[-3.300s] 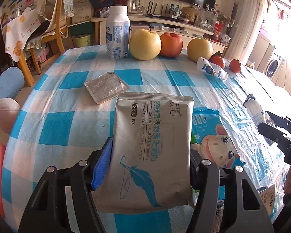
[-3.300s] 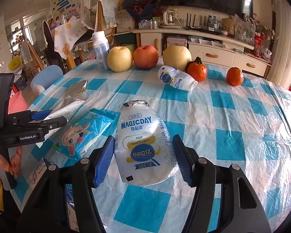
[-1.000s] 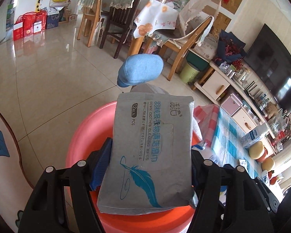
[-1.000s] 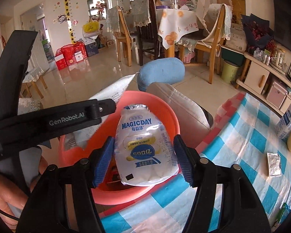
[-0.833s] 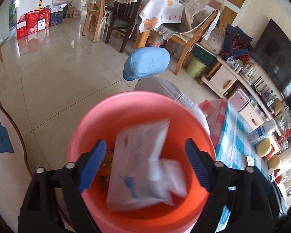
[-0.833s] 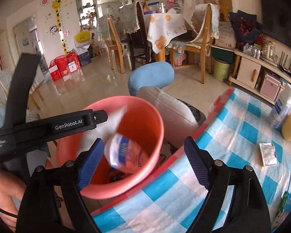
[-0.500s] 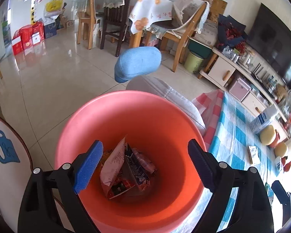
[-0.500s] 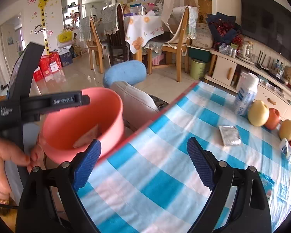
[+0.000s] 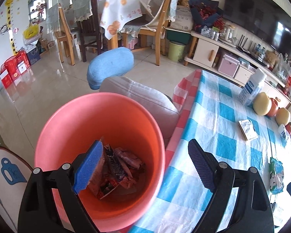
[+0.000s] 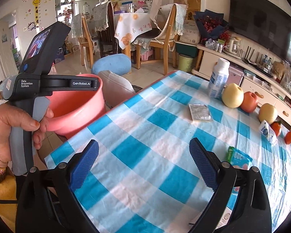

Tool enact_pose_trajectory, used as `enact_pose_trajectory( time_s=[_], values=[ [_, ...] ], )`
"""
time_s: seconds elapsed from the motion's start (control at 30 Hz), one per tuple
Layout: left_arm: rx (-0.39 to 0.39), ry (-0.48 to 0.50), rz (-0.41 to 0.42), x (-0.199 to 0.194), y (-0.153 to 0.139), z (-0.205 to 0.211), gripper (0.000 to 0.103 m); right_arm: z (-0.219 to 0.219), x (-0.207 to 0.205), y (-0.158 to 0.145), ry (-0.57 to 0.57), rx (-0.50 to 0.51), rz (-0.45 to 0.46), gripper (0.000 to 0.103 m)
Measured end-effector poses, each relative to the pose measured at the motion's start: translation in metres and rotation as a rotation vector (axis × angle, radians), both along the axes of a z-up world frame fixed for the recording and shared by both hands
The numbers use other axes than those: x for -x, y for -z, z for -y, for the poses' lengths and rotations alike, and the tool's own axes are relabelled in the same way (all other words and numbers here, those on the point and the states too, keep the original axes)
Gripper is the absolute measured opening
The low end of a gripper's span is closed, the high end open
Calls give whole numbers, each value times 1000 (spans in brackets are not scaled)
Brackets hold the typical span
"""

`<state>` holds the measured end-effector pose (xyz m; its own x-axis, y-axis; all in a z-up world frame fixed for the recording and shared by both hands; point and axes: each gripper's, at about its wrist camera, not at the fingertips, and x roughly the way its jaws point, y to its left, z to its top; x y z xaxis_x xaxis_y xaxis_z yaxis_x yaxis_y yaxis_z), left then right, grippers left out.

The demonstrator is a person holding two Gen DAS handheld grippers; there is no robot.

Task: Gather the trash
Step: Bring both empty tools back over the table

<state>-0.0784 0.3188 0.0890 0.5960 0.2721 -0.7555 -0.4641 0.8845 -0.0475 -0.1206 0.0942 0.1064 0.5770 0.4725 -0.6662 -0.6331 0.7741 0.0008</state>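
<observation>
While the left tool [image 9: 145, 163] hangs over the room with its ribbed blue pads spread wide and nothing between them, the left wrist view fills at lower centre with a round, smooth coral-pink plastic bucket [image 9: 126, 116]. At its bottom lie crumpled wrappers [image 9: 116, 172], glossy and creased, reddish and dark, heaped together. The left pad [image 9: 88, 167] shows in front of the bucket's inner wall; the right pad stands over the edge of the table [image 9: 213, 120], whose blue-and-white checked plastic cloth is wrinkled and drapes at the corner. Toward the right edge of the frame a flat silvery foil packet [image 9: 247, 129] lies on the cloth, with a white cylindrical bottle [image 9: 252, 89] and rounded yellow and red fruit beyond it. A printed blue pouch [image 9: 276, 176] sits at the far right.

From the right wrist view, the right tool [image 10: 143, 161] is likewise wide apart and grips nothing, its pads framing bare checked cloth in the lower half. At the left of the frame a hand [image 10: 11, 128] grips the grey handle of the left tool, whose black body crosses in front of the pink bucket [image 10: 77, 108] standing beside the table's edge. Upper right of centre, the square foil packet [image 10: 200, 112] lies flat near the bottle [image 10: 218, 83], a pale pear [image 10: 232, 95] and a red apple [image 10: 249, 102]. A green-and-blue pouch [image 10: 237, 157] lies just beyond the right pad.
</observation>
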Motion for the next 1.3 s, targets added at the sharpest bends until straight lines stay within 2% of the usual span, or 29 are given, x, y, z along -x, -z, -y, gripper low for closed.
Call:
enact_pose_trajectory(
  time_s=[0.23, 0.53, 0.7, 0.87, 1.13, 1.3],
  values=[
    [-87, 78, -34, -11, 3, 36, 89, 28, -1, -2, 39, -34, 10, 98],
    [-157, 160, -49, -22, 3, 71, 89, 56, -13, -1, 86, -56, 11, 99],
    [-168, 194, -58, -28, 4, 84, 89, 72, -20, 2, 110, -46, 14, 99],
    [-217, 212, -59, -33, 3, 99, 89, 89, -27, 1, 138, -35, 33, 99],
    [-255, 230, -59, -39, 2, 112, 89, 120, -37, -6, 192, -45, 54, 99],
    [-242, 229, -49, -40, 0, 114, 89, 139, -40, -13, 220, -58, 71, 99]
  ],
)
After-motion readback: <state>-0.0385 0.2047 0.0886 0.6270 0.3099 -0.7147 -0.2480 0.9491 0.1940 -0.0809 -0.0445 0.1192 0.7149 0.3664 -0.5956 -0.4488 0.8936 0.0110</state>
